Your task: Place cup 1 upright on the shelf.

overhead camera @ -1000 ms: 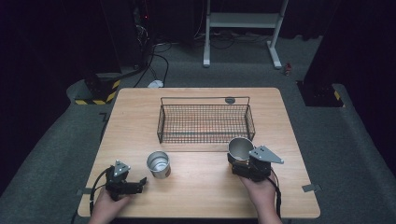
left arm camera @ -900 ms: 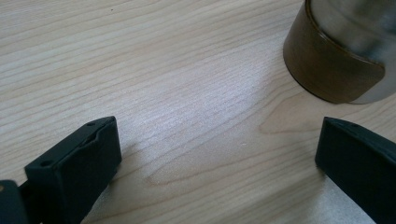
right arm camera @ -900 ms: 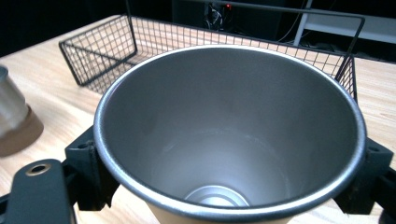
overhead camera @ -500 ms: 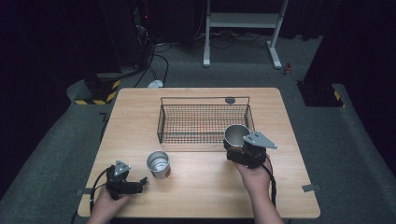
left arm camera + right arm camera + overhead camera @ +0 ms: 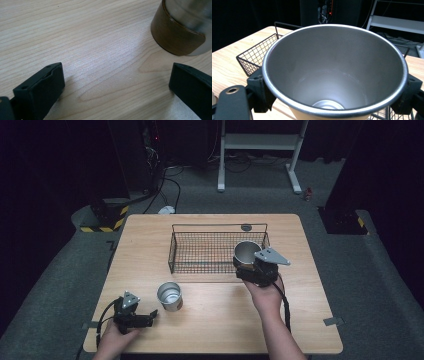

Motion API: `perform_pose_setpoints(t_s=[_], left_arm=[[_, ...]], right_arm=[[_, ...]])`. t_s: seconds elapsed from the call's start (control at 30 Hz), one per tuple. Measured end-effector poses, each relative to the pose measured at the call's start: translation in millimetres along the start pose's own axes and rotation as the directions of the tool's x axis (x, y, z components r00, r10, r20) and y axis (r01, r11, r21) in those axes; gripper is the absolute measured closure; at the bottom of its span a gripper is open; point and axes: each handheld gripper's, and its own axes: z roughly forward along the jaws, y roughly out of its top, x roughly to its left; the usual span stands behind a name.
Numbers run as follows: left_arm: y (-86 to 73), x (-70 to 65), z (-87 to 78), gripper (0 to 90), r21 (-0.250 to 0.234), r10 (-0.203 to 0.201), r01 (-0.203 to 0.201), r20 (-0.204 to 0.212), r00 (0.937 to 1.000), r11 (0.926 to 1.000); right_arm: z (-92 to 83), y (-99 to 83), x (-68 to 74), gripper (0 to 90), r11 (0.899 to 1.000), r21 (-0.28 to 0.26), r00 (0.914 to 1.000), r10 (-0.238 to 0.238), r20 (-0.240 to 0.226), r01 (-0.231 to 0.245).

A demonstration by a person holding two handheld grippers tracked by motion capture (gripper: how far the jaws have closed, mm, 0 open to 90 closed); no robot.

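Two steel cups were in play, one held and one standing on the desk (image 5: pixel 210 320). The right hand (image 5: pixel 264 295) reached forward with its forearm angled up from the near edge, carrying the right tongs (image 5: pixel 249 266) at the near right corner of the wire basket (image 5: pixel 200 251). Those tongs were clamped on the held cup (image 5: pixel 246 252), which sat upright, its open mouth showing a dull brushed inside and a bright rolled rim (image 5: pixel 332 110). The left hand (image 5: pixel 116 336) rested low near the desk's front edge, well left of the basket, its left tongs (image 5: pixel 152 315) spread wide and holding nothing, just beside the standing cup (image 5: pixel 169 296).
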Motion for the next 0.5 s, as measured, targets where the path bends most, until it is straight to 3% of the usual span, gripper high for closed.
perform_pose_setpoints(t_s=[0.5], left_arm=[[1.6,-0.3,1.6,0.5,0.000,0.003,-0.003,-0.001,1.0000,1.0000]], right_arm=[[18.5,17.8,-12.3,13.7,0.999,-0.025,0.9995,0.029,0.016,-0.029]])
